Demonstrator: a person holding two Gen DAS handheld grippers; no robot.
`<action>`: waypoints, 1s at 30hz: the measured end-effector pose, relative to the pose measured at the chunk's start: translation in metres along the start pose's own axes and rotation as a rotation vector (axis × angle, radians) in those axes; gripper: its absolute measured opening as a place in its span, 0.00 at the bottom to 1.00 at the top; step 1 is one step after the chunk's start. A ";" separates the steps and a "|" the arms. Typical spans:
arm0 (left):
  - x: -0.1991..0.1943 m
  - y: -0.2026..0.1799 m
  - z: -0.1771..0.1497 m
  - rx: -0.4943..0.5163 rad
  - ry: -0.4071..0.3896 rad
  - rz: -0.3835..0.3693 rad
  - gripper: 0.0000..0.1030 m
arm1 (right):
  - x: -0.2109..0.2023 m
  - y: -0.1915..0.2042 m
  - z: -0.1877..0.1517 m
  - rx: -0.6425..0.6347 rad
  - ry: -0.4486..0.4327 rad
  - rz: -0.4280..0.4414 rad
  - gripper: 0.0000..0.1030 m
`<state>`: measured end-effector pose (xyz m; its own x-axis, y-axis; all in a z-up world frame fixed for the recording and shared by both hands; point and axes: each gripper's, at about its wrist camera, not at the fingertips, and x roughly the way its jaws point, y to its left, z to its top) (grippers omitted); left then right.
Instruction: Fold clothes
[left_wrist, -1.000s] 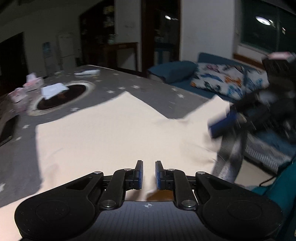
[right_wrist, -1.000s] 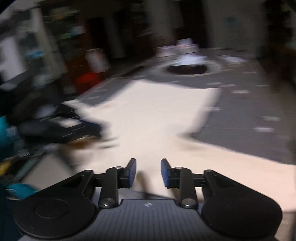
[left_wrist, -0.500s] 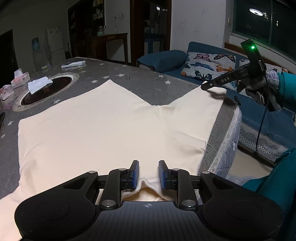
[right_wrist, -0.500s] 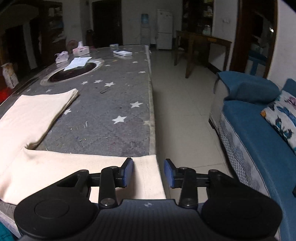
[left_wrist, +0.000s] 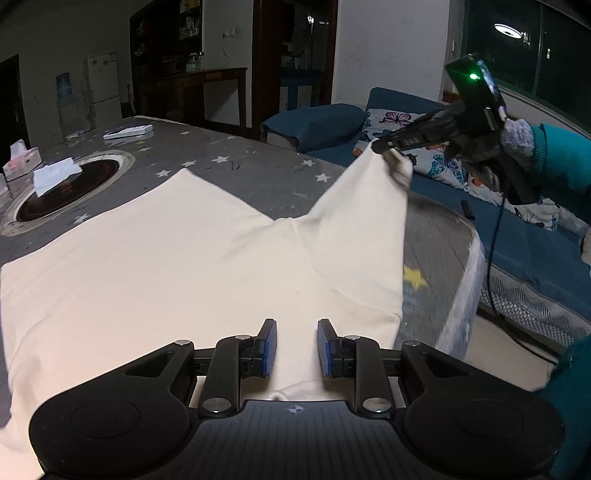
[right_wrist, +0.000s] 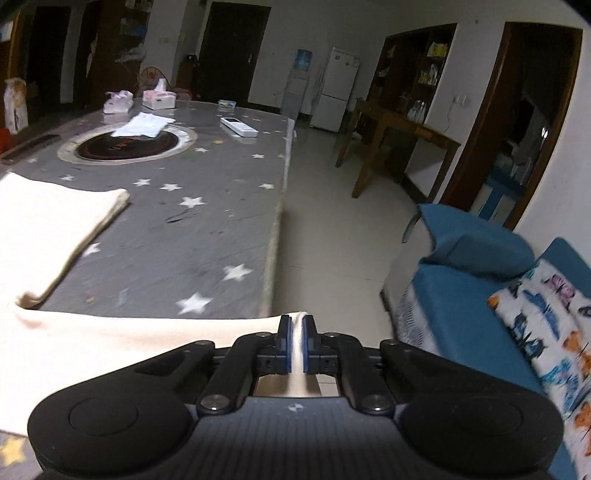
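Note:
Cream trousers (left_wrist: 184, 258) lie spread on the grey star-print table (left_wrist: 258, 173). My left gripper (left_wrist: 294, 325) hovers low over their near waist end. It is open: cloth lies under and between the fingers, but the pads do not press on it. My right gripper (right_wrist: 295, 321) is shut on the hem of the right leg (right_wrist: 296, 343), a strip of cream cloth pinched between its blue pads. In the left wrist view the right gripper (left_wrist: 384, 149), held by a gloved hand (left_wrist: 517, 140), lifts that leg end off the table. The other leg (right_wrist: 55, 218) lies flat.
A round dark inset (left_wrist: 66, 188) with a white cloth on it sits in the table's far part, with tissue boxes (right_wrist: 159, 98) and a white flat box (right_wrist: 238, 126) beyond. A blue sofa (right_wrist: 476, 266) with a butterfly pillow stands right of the table edge (right_wrist: 275, 236).
My right gripper has shut on the trouser leg's hem and raised it off the table. My left gripper has slid forward over the waist end, its jaws slightly wider.

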<state>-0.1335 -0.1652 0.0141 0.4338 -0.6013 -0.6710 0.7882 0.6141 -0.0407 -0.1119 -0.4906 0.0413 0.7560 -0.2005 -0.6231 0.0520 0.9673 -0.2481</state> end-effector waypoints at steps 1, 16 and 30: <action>0.004 -0.001 0.003 -0.006 -0.001 -0.003 0.28 | 0.006 -0.001 0.004 -0.009 0.003 -0.013 0.04; -0.046 0.090 0.012 -0.272 -0.046 0.205 0.37 | 0.007 0.058 0.055 -0.154 -0.042 0.263 0.20; 0.000 0.198 0.029 -0.340 0.055 0.346 0.36 | 0.072 0.162 0.095 -0.252 0.054 0.544 0.22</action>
<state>0.0352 -0.0580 0.0276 0.6147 -0.3100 -0.7252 0.4105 0.9109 -0.0414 0.0127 -0.3340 0.0266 0.5964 0.2994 -0.7448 -0.4944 0.8680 -0.0470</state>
